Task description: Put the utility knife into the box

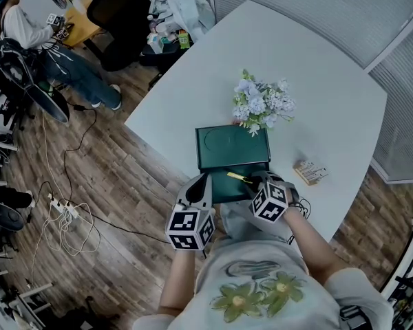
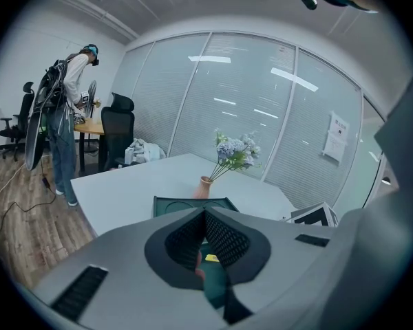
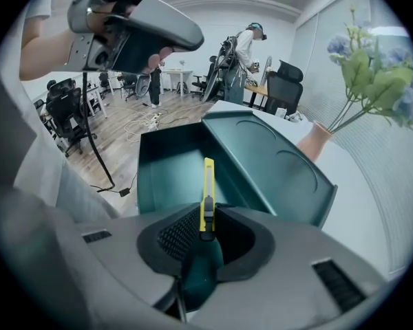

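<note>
Two tongs held over an open green box point(image 1: 230, 146) on the white table point(image 1: 323, 95)
Right tongs point(image 3: 207, 231) are clamped on the rear end of the yellow utility knife point(image 3: 207, 184), whose front end reaches out above the box's open bottom half; left tongs point(image 2: 205, 215) are pressed together with nothing between them, raised near the box's left front corner, its lid standing up behind
</note>
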A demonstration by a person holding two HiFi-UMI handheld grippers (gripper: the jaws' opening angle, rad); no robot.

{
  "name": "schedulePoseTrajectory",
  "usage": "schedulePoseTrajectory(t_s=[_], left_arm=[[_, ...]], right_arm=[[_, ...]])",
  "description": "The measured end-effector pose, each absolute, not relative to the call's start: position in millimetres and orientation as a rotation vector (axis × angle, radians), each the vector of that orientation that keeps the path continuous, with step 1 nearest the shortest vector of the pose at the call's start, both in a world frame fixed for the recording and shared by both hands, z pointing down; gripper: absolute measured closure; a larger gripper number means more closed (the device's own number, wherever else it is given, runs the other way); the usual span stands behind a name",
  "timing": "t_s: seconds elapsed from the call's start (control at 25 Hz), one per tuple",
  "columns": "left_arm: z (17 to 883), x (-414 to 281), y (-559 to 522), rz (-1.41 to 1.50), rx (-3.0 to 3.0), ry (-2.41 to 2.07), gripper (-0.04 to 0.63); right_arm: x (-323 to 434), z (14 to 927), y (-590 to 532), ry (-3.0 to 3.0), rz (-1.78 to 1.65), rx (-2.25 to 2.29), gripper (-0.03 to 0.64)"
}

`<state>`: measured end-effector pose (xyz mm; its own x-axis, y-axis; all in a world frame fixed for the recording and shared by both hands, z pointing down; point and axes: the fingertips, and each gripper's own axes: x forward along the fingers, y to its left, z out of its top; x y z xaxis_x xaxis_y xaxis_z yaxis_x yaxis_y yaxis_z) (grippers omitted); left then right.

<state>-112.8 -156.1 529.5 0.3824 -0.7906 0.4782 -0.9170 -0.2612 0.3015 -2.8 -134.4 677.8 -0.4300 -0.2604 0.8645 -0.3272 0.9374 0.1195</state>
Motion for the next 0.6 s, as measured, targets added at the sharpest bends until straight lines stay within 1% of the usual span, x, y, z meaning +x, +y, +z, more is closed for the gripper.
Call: schedulePoseTrajectory(t_s=[0.6], left_arm=[[538.0,-113.9,-159.3,0.317,2.101,-1.446,0.594]], right_arm=[[-11.0,694.1,-135.7,-1.961,0.034,0.363,0.545]])
